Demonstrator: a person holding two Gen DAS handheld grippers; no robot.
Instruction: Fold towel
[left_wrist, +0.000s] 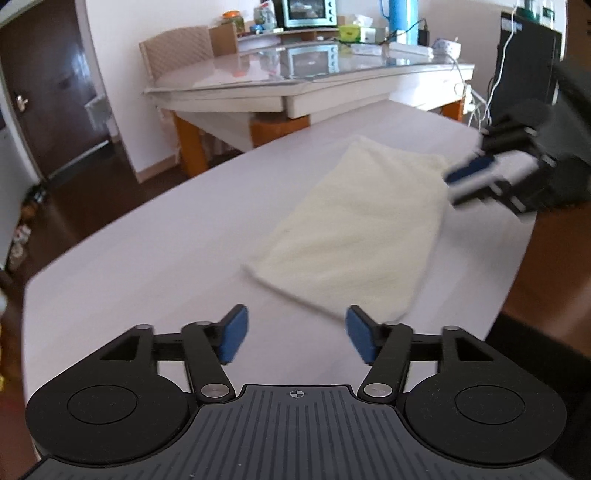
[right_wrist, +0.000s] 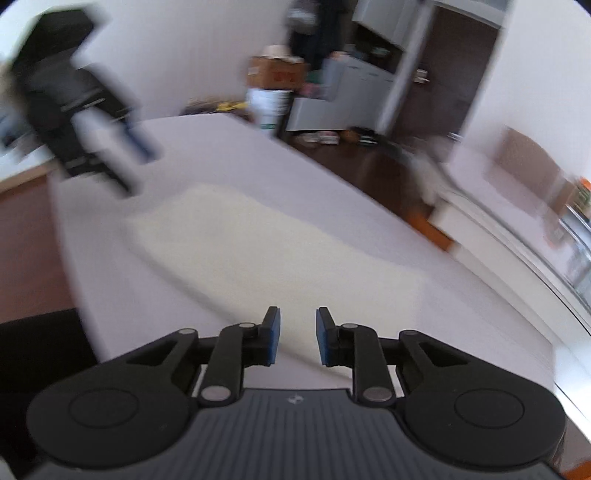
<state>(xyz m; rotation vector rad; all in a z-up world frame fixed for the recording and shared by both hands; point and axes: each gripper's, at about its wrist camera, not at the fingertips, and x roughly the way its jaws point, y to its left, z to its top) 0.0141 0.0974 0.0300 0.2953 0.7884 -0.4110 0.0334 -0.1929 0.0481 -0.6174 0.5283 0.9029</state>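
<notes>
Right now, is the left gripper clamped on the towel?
No: in the left wrist view the left gripper has its jaws spread wide with nothing between them, and the towel lies flat on the table ahead.

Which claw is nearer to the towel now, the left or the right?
Hard to separate. The left claw hangs open at one end of the towel; the right claw, open too, at the opposite end.

A pale lavender-white, smooth-topped desk (left_wrist: 155, 236) fills the frame's middle. A cream, rectangular terry towel (left_wrist: 354, 229) lies flat on it, right of centre.
</notes>
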